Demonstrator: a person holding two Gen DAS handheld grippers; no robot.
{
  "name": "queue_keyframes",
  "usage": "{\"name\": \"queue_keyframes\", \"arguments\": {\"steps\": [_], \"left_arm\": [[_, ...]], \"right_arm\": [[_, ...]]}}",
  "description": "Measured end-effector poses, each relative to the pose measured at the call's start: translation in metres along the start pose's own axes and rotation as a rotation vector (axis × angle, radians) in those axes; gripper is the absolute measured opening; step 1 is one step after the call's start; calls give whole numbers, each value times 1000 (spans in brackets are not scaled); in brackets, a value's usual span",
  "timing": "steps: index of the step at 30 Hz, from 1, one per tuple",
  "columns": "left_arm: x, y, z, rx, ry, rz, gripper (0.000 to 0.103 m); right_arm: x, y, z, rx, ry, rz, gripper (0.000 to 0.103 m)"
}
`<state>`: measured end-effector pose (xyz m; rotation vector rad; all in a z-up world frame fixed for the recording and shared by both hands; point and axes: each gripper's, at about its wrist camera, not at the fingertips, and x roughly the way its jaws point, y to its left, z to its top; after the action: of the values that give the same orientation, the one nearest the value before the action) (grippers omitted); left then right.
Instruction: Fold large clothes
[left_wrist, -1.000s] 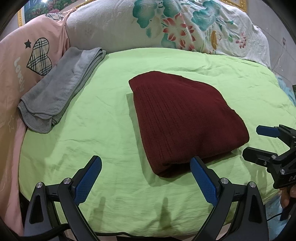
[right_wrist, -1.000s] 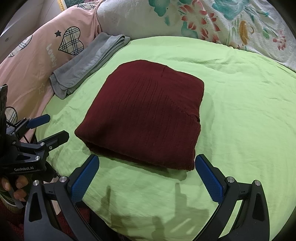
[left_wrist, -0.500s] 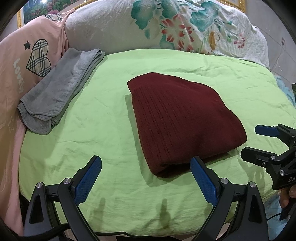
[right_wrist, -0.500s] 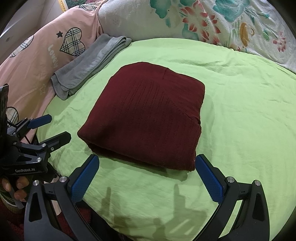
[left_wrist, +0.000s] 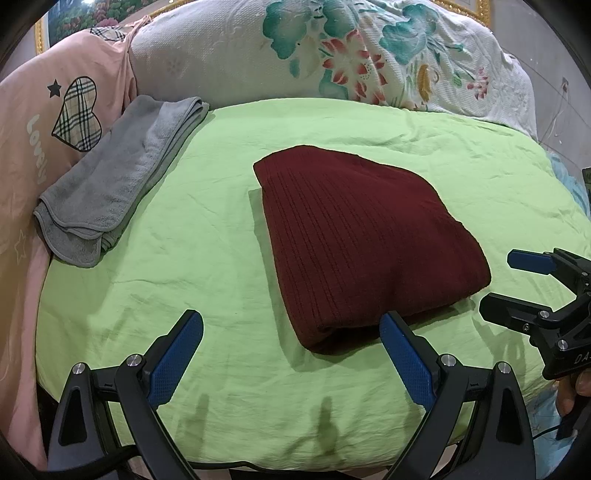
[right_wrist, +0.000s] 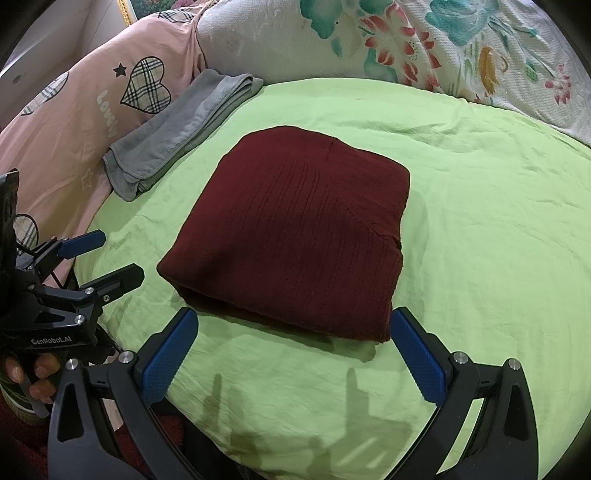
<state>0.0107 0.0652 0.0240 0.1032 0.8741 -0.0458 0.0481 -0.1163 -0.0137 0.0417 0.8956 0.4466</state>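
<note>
A dark red ribbed knit garment (left_wrist: 362, 236) lies folded into a compact rectangle on the green sheet (left_wrist: 207, 258); it also shows in the right wrist view (right_wrist: 299, 229). My left gripper (left_wrist: 291, 347) is open and empty, held just short of the garment's near edge. My right gripper (right_wrist: 291, 343) is open and empty, also just short of the near folded edge. Each gripper shows in the other's view: the right one (left_wrist: 517, 280) at the right edge, the left one (right_wrist: 107, 258) at the left edge.
A folded grey towel (left_wrist: 118, 177) lies at the sheet's far left. A pink pillow with a plaid heart (left_wrist: 55, 110) sits to the left. A white floral quilt (left_wrist: 351, 55) runs along the back. The bed's front edge is just below the grippers.
Both grippers have drawn back slightly from the folded garment; it sits a little farther from them. Both jaws stay open and the garment has not moved.
</note>
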Motion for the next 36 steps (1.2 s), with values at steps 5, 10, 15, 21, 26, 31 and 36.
{"name": "queue_keyframes", "arguments": {"steps": [5, 10, 15, 21, 26, 31, 36], "left_arm": [[-1, 0, 1, 3, -3, 0, 97], [-1, -1, 1, 6, -3, -1, 97], [-1, -2, 2, 8, -3, -2, 97], [-1, -3, 2, 9, -4, -2, 97], [0, -3, 5, 4, -8, 14, 97], [0, -3, 6, 8, -13, 11, 97], [0, -4, 7, 13, -14, 5, 97]], "right_arm": [[0, 1, -1, -1, -2, 0, 103], [0, 0, -1, 1, -3, 0, 103], [-1, 1, -1, 2, -4, 0, 103], [-1, -1, -1, 1, -3, -2, 103], [-1, -4, 1, 2, -4, -2, 103], [0, -4, 2, 2, -5, -2, 103], [-1, -7, 5, 1, -8, 1, 103]]}}
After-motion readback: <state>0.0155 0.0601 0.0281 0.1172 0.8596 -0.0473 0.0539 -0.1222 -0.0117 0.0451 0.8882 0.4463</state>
